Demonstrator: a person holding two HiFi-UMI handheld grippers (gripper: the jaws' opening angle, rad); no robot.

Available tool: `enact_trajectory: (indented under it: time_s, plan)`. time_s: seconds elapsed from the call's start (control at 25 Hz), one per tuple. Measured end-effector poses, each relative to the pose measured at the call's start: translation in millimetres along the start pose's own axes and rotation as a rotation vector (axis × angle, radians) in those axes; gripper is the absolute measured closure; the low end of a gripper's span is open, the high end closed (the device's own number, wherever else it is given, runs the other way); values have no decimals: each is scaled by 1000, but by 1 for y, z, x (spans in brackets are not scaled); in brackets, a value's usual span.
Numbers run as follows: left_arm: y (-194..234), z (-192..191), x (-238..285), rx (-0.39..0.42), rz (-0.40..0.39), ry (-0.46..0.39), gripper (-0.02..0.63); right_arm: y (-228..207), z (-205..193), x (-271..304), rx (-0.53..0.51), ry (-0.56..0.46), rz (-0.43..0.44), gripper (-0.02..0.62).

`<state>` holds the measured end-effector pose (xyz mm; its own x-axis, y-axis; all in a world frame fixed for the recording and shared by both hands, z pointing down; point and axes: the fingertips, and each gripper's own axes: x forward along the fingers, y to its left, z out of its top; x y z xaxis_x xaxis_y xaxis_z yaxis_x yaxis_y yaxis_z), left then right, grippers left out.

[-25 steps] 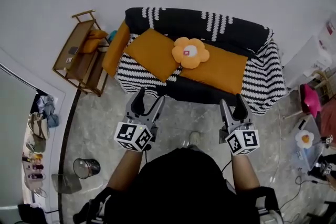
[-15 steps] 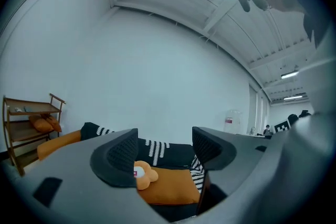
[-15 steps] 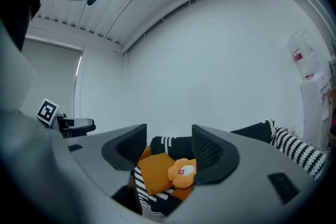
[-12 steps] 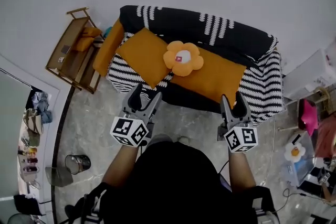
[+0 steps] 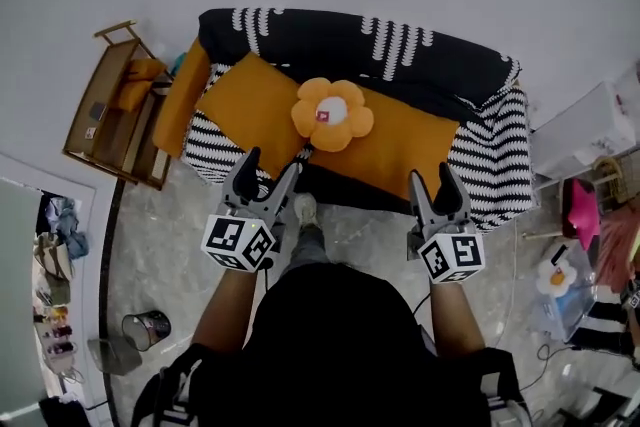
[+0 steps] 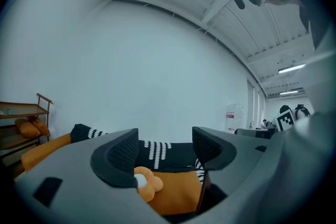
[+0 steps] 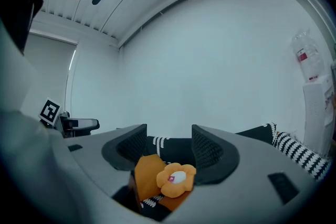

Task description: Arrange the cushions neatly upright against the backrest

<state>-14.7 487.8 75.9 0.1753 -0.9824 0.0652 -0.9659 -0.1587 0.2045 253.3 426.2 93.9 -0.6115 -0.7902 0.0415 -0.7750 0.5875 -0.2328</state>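
Head view: flower cushion point(image 5: 332, 113) lying flat, at 2 o'clock of left gripper point(image 5: 270, 167), 10 o'clock of right gripper point(image 5: 431, 177).
Nearer: left gripper.
Jaws: both apart, empty.

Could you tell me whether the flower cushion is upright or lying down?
Lying down: the flower cushion rests face up atop the orange cushions.

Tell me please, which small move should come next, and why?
Probably reach the left gripper forward to the flower cushion. It lies on two orange cushions lying flat on the sofa, so it likely must come off before they can stand against the backrest. That gripper and the right gripper are open, empty and short of the sofa.
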Motion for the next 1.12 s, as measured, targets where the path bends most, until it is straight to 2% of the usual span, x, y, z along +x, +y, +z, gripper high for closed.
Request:
enact_trajectory:
  time_s: [0.32,0.6,0.96,1.12]
  plan:
    - [64,4,95,0,-39,16,273,-22,4,100,-18,18,-51,334]
    - [127,9,169,17,-71,69,273,-26,-4,195,-23,72,-64,334]
    - [179,1,243,37,-148,134,273,-32,-44,279,-62,173,-94,333]
    - [198,-21,265,15,-149,186,273,-38,-69,307,-65,235,-103,333]
